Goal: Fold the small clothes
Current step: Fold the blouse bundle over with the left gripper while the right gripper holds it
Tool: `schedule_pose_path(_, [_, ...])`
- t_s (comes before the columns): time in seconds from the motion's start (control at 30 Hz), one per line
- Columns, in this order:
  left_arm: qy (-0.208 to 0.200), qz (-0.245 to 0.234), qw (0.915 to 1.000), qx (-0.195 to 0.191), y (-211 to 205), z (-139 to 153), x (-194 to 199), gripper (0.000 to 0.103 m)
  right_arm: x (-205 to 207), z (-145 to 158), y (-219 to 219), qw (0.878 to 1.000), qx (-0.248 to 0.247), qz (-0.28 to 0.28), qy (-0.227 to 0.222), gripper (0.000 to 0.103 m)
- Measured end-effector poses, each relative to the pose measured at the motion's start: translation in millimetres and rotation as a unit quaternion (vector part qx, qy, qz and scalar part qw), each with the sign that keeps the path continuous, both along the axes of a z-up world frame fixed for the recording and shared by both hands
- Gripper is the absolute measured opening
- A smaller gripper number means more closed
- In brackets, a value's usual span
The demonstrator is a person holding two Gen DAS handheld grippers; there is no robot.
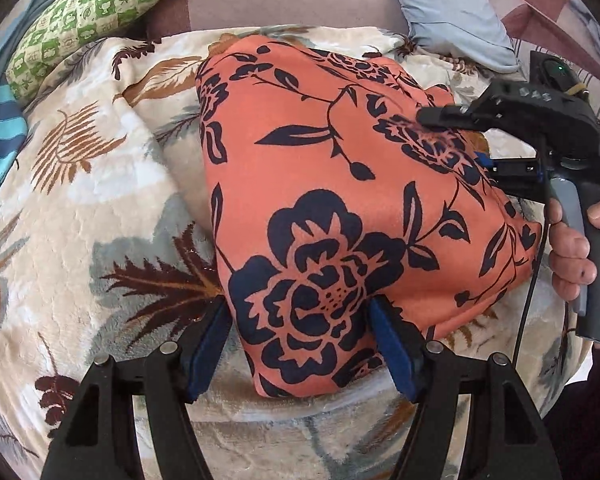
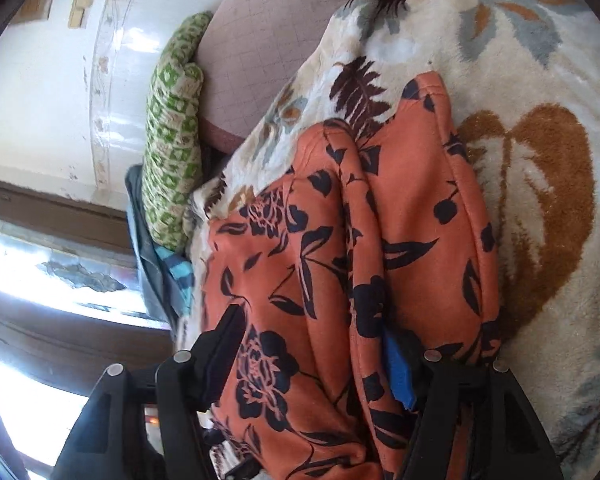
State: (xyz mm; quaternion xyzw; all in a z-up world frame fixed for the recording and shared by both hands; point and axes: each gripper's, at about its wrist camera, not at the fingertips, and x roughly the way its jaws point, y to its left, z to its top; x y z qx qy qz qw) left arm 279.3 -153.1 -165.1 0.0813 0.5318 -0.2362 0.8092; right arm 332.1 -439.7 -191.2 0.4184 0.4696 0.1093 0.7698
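While the orange floral garment lies folded on a cream plush blanket spread over a bed, we see both grippers working at its edges. From the left wrist view, the left gripper stands over the near corner of the cloth, its blue-padded fingers spread apart with the fabric lying between them and gaps showing at both pads, so nothing is pinched there. At the far right side of the garment we see the right gripper, held by a person's hand on its grey trigger handle. From the right wrist view, the right gripper's fingers straddle a thick fold of the orange cloth; the blue pad on one side lies against the fabric, but we cannot tell whether the fold is actually squeezed. A green patterned pillow rests beyond the blanket near the head of the bed, with a pale blue cloth off to the right and a striped blue item at the left edge.
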Motion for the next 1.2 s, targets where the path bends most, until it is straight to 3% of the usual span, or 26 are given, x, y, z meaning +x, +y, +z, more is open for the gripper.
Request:
schedule_pose_path(0.07, [0.001,0.0,1.0,-0.001,1,0,1,0.072,1,-3,4,1.0,-0.019,-0.005,0.012,0.031])
schedule_pose_path(0.2, [0.0,0.006,1.0,-0.006,2,7,3,0.072,-7,14,2,0.999,-0.012,-0.025,-0.017,0.017])
schedule_pose_path(0.43, [-0.023,0.007,0.9983,-0.053,0,33,8,0.072,-41,80,-8,0.991,-0.038,-0.043,-0.12,0.016])
schedule_pose_path(0.57, [-0.014,-0.016,0.9994,-0.025,-24,17,7,0.072,-42,48,-32,0.995,-0.053,-0.067,-0.058,0.016])
schedule_pose_path(0.63, [-0.013,-0.021,0.9997,-0.002,-30,6,7,0.072,-32,6,-40,0.999,-0.016,-0.045,0.02,0.017])
schedule_pose_path(0.67, [-0.01,-0.019,0.9998,-0.003,-29,5,7,0.072,-33,-12,-47,0.997,0.018,-0.06,0.039,0.019])
schedule_pose_path(0.73, [0.0,-0.018,0.9997,-0.017,-24,11,11,0.072,-36,-19,-58,0.993,0.079,-0.076,0.044,0.02])
schedule_pose_path(0.8, [-0.008,-0.016,0.9995,-0.027,-19,23,15,0.072,-36,-5,-63,0.994,0.061,-0.075,0.045,0.023])
schedule_pose_path(0.93, [-0.05,-0.018,0.9976,-0.046,-26,52,27,0.072,-51,26,-72,0.994,0.019,-0.11,0.006,0.026])
schedule_pose_path(1.03, [-0.068,-0.019,0.9973,-0.02,-50,56,47,0.072,-60,40,-62,0.996,0.021,-0.085,-0.028,0.026])
schedule_pose_path(1.13, [-0.066,0.0,0.9977,0.012,-75,42,78,0.072,-84,43,-39,0.997,0.03,-0.048,-0.049,0.026])
schedule_pose_path(1.2, [-0.06,0.013,0.9975,0.035,-87,27,96,0.072,-97,34,-26,0.998,0.046,-0.033,-0.037,0.026])
